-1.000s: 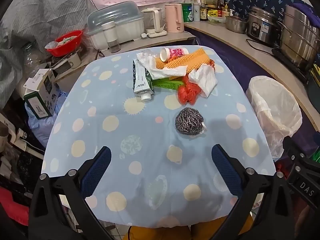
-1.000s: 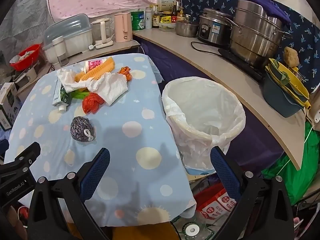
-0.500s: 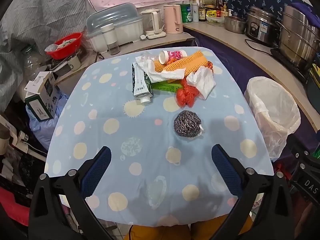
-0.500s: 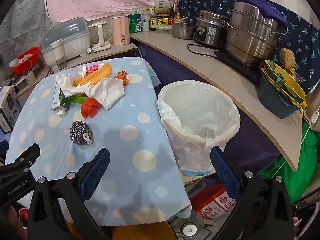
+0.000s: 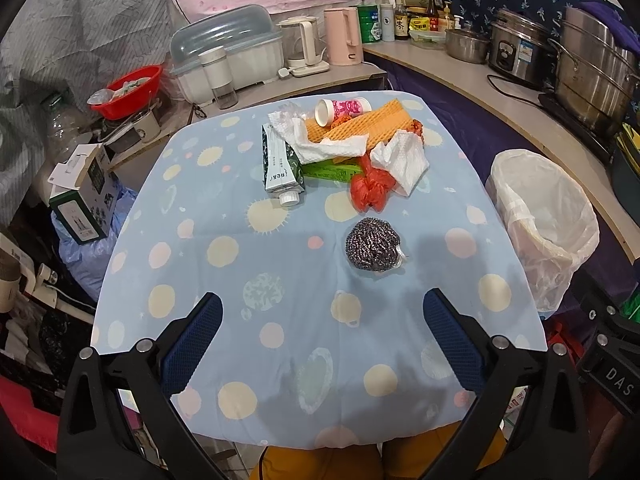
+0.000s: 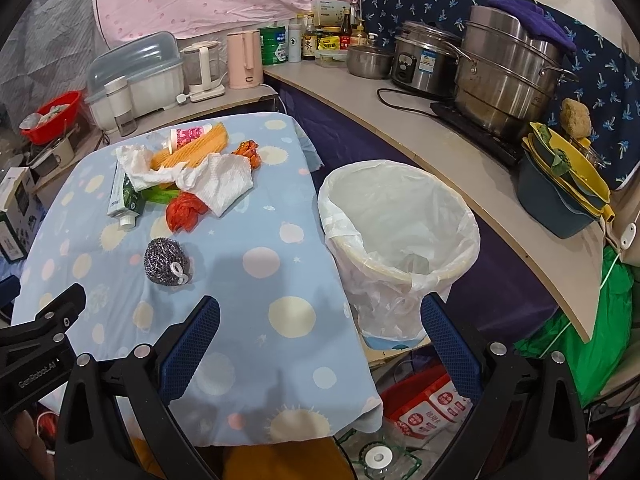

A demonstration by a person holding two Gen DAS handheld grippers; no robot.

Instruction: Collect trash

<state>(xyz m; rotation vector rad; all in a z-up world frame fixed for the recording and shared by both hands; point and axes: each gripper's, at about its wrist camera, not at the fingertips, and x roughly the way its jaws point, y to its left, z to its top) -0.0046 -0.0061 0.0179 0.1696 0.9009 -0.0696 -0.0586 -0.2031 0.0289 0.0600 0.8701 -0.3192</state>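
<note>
Left wrist view showed our left gripper [image 5: 322,322] held low over the near edge of the table [image 5: 280,360], jaws spread wide and empty, with the steel scourer [image 5: 374,249] lying alone just ahead of the tips. Beyond it sat the heap of rubbish: the red plastic wad [image 5: 370,194], crumpled paper towels [image 5: 400,158], a green-and-white carton [image 5: 280,166] on its side, an orange ribbed sheet [image 5: 360,128] and a tipped paper cup [image 5: 342,110] at the far end. From the right wrist view, our right gripper [image 6: 320,326] hung equally wide and empty above the table's near corner, the lined bin [image 6: 400,236] standing just beside the table on that side, apparently empty. We judged the scourer the sensible first pick: close on its middle, since a springy wire ball may squirm out of a shallow pinch, then carry it across to the bin without snagging the liner. Compared with a second before, both cameras had drawn back slightly, so the pile and the bin looked a little farther off; nothing on the table had moved.
</note>
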